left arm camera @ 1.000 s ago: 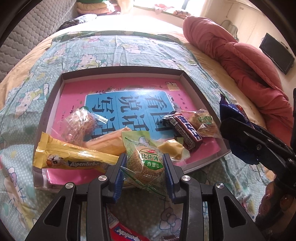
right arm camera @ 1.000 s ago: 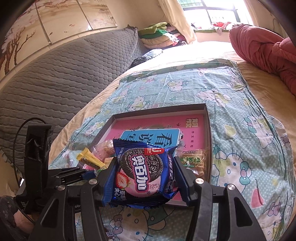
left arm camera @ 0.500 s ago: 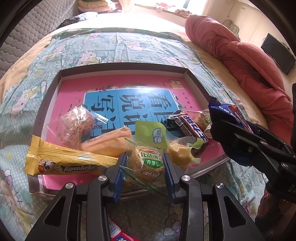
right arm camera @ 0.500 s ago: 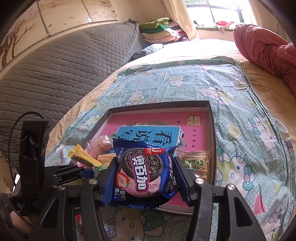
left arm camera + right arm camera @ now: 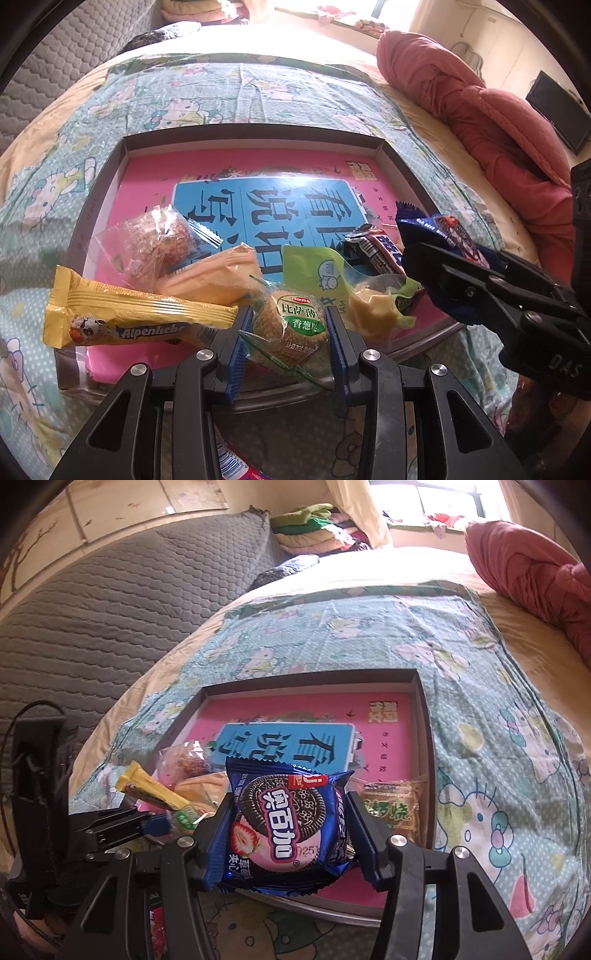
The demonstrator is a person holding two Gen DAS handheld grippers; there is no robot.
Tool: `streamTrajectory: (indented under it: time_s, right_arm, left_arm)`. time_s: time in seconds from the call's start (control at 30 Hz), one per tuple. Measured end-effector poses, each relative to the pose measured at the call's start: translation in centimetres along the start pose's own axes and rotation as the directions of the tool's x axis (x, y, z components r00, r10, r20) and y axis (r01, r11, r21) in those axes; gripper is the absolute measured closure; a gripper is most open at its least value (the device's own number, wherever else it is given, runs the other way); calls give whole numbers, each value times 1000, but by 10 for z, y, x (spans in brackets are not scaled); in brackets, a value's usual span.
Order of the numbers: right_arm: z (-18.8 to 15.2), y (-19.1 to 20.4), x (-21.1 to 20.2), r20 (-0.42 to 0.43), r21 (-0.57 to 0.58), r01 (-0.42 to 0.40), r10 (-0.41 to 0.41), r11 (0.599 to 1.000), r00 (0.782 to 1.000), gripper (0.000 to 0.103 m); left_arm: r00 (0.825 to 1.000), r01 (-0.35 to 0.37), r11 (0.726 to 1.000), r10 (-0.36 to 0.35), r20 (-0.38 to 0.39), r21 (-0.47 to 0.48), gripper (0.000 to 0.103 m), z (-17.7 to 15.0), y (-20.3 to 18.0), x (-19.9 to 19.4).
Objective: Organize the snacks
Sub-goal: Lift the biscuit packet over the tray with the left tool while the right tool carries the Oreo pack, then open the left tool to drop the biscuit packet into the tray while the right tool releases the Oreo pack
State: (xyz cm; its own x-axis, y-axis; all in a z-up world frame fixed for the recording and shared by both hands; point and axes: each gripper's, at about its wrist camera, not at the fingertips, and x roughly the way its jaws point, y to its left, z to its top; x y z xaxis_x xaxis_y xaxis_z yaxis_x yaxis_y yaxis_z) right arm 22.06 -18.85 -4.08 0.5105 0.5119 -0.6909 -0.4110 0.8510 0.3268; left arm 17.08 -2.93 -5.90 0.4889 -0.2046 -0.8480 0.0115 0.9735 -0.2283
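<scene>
i'm at the delivery step, both grippers loaded over the near edge of the tray [image 5: 236, 130] on the bed. my left gripper [image 5: 288, 328] is clamped on the green-labelled biscuit packet [image 5: 295, 325], its blue pads pressing both sides of the wrapper, poised just above the tray's near rim at 6 o'clock. my right gripper [image 5: 291, 830] is clamped on the blue strawberry oreo pack [image 5: 286, 819], held upright over the near right corner, with the brown pastry packet [image 5: 391, 805] just beside it at 3 o'clock. in the left view, the yellow alpenliebe bar [image 5: 140, 314] lies at 9 o'clock of my held packet, the orange packet [image 5: 214, 277] at 11, the clear-wrapped cake [image 5: 159, 240] beyond it, and the dark chocolate bar [image 5: 380, 254] at 2 o'clock. the tray's far half at 12 o'clock is bare of snacks. next, i judge, i should carry each packet forward to that free space, lower it and only then let the jaws part, keeping the two grippers from crowding.
</scene>
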Motion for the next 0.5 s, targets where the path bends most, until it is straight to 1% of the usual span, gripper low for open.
streamTrajectory:
  time_s: [0.13,0.2,0.27,0.5]
  right_arm:
    - [-1,-7,4,-17,31,8,-7,999,1000,46]
    - [-1,-9,3,-12,34,13,-13,999,1000,45]
    - [0,-6,2,-9,17,32,-32,999,999,45]
    - [0,0,3,-8,-3,30,-30,1000,1000,45]
  left_arm:
    - [1000,-3,1000,3,9,-7,63,-1,3,0]
    - [1000,-5,1000,5,6,-7,63,-2,3,1]
    - [1000,-6,1000,6,5,-8,64,-2,4,1]
    - [1000,-8,1000,8,-2,-6,64,-3,5,-2]
